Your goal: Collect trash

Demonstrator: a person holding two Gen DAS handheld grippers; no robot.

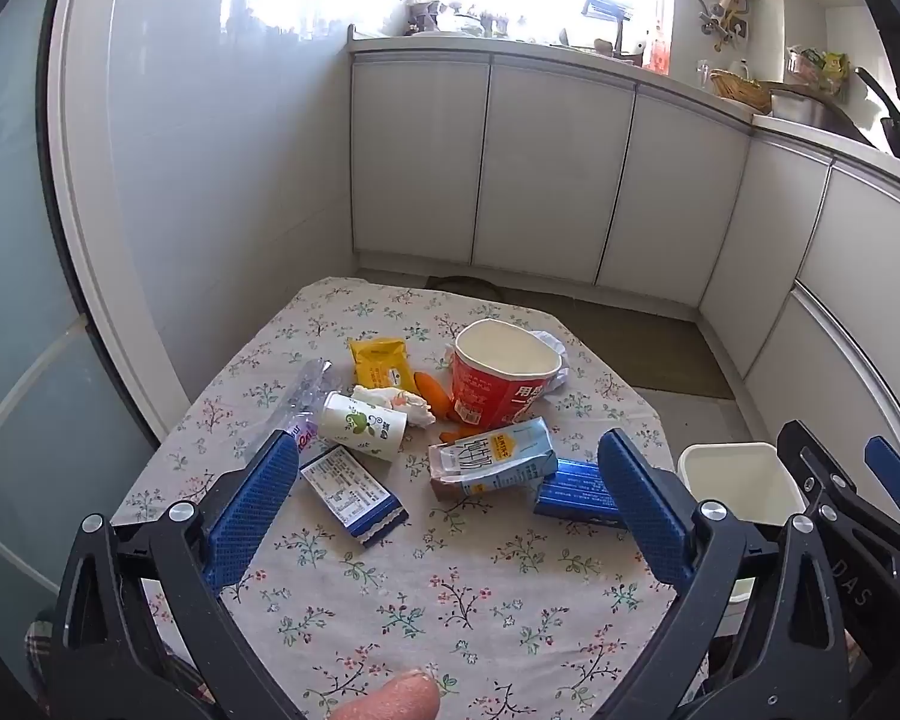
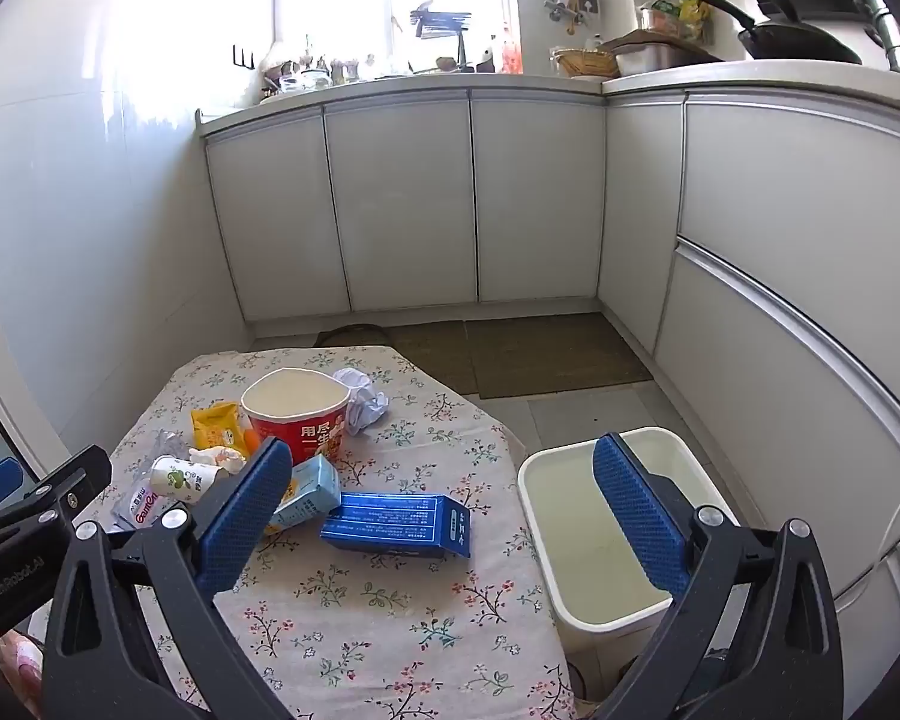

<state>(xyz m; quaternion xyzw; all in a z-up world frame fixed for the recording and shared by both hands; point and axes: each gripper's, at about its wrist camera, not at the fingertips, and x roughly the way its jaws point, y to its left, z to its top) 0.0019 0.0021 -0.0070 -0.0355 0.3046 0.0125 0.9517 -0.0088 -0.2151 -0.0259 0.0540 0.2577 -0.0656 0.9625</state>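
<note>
Trash lies on a small table with a flowered cloth [image 1: 450, 600]: a red noodle cup [image 1: 501, 375], a milk carton [image 1: 492, 462], two blue boxes [image 1: 354, 495] [image 1: 576, 492], a white paper cup [image 1: 360, 426], a yellow packet [image 1: 381, 363], a crumpled plastic bottle [image 1: 306, 408], tissues and carrot pieces [image 1: 432, 390]. A white bin [image 2: 594, 528] stands to the table's right. My left gripper [image 1: 450, 486] is open and empty above the near trash. My right gripper [image 2: 444, 498] is open and empty over the blue box [image 2: 399, 525] and the bin's edge.
White kitchen cabinets [image 2: 402, 198] run along the back and right, with a cluttered counter [image 2: 426, 75] and a pan [image 2: 798, 36]. A floor mat [image 2: 510, 354] lies beyond the table. A white wall [image 1: 210, 180] borders the table's left.
</note>
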